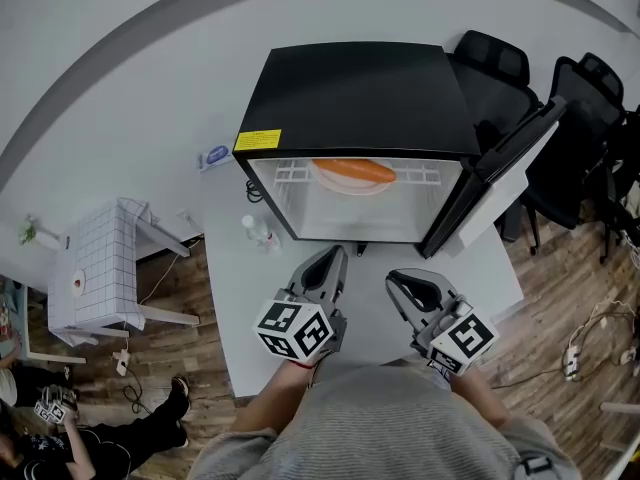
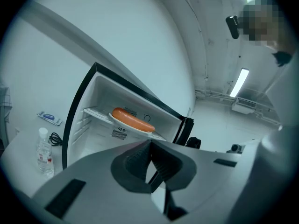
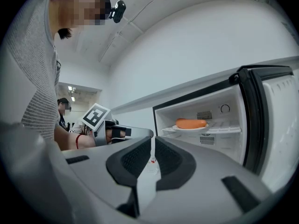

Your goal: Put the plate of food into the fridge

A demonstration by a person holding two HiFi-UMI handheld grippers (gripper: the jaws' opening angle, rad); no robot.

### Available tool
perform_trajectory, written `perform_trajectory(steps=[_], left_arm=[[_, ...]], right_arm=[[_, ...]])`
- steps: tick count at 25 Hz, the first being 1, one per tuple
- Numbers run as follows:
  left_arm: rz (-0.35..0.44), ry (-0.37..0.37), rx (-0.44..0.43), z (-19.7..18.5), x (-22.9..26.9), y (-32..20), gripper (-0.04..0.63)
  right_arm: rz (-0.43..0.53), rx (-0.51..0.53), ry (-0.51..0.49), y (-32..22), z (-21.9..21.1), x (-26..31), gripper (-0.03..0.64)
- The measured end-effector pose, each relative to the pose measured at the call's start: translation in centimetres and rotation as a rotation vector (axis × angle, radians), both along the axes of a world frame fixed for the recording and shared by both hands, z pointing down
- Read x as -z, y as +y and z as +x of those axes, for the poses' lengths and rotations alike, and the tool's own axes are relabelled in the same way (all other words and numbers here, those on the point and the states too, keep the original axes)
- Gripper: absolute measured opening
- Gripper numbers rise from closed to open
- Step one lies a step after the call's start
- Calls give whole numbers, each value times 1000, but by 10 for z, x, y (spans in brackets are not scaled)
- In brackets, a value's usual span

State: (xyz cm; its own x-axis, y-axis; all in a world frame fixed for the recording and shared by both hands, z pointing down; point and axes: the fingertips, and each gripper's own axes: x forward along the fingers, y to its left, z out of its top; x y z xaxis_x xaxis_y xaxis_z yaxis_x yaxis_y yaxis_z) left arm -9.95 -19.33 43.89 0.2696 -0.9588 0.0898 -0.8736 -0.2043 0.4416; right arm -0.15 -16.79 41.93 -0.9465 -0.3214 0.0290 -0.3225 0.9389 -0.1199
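the plate [image 1: 345,184] with its long orange sausage [image 1: 356,170] sat on the wire shelf [image 1: 288,173] inside the fridge [image 1: 350,93], straight ahead of both tools and a little above them, so the carrying part of the job looked done. the shelf suited it: flat and high in the cavity, with the plate set back from the opening.

the left tool [image 1: 334,261] had its jaws closed tip to tip with nothing between them. the right tool [image 1: 398,282] likewise had its jaws drawn in to a thin slit, gripping nothing. both pointed level at the open cavity, side by side, well short of the plate and not touching the fridge. that read as hands freed of the load and held clear of it.

the door [image 1: 500,173] stood swung wide, off to the right of the right tool, probably because it had to be out of the way for the plate to go in. i judged closing it the likely next step, with the right tool the nearer one to push it. a small water bottle [image 1: 257,232] stood on the bench [image 1: 235,308] ahead and to the left of the left tool, clear of the door's swing.
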Motion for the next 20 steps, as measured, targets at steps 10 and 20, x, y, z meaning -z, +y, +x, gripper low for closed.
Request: perform_trajectory(steps=[10,20], left_arm=[[46,-136,-140,35,-2,46,11],[22,-106,-203,47,-20,73,11]], right_arm=[[-12,10,-8,11,-2,-6,17],[-23,22,-7,26,-5,-15,17]])
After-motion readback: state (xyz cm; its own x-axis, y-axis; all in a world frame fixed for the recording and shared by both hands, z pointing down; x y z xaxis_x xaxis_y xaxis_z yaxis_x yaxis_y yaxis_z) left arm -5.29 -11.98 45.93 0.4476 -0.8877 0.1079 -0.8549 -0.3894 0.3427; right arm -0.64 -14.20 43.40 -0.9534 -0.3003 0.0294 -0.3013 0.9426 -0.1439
